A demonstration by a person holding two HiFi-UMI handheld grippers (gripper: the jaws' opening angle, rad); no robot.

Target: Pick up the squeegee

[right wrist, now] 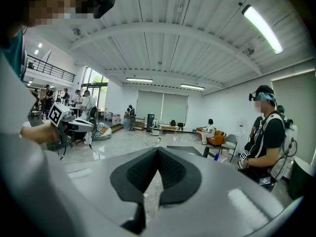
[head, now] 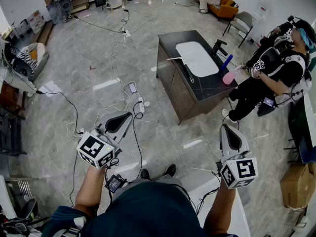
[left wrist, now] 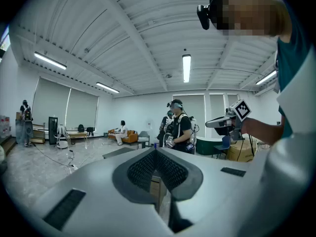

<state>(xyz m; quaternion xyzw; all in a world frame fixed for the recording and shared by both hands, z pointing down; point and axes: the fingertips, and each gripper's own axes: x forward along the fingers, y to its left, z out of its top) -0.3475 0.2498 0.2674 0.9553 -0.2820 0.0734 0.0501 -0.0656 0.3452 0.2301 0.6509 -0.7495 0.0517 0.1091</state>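
Observation:
The squeegee (head: pixel 188 72), with a dark handle and a pale blade, lies on the dark counter (head: pixel 210 87) by the left rim of the white sink (head: pixel 196 58). Both grippers are held in the air well short of the counter, over the floor. My left gripper (head: pixel 129 116) is shut with nothing in it, and it points up and to the right toward the counter's near corner. My right gripper (head: pixel 225 126) is also shut and empty, below the counter's front end. In the gripper views the jaws meet at their tips: left gripper (left wrist: pixel 156 149), right gripper (right wrist: pixel 158 148).
A black faucet (head: pixel 218 47), a blue bottle (head: pixel 226 61) and a pink object (head: pixel 228 78) stand on the counter's right side. A person (head: pixel 276 73) sits close to its right. Cables and a power strip (head: pixel 140 105) cross the floor on the left. A cardboard box (head: pixel 298 184) stands at the right.

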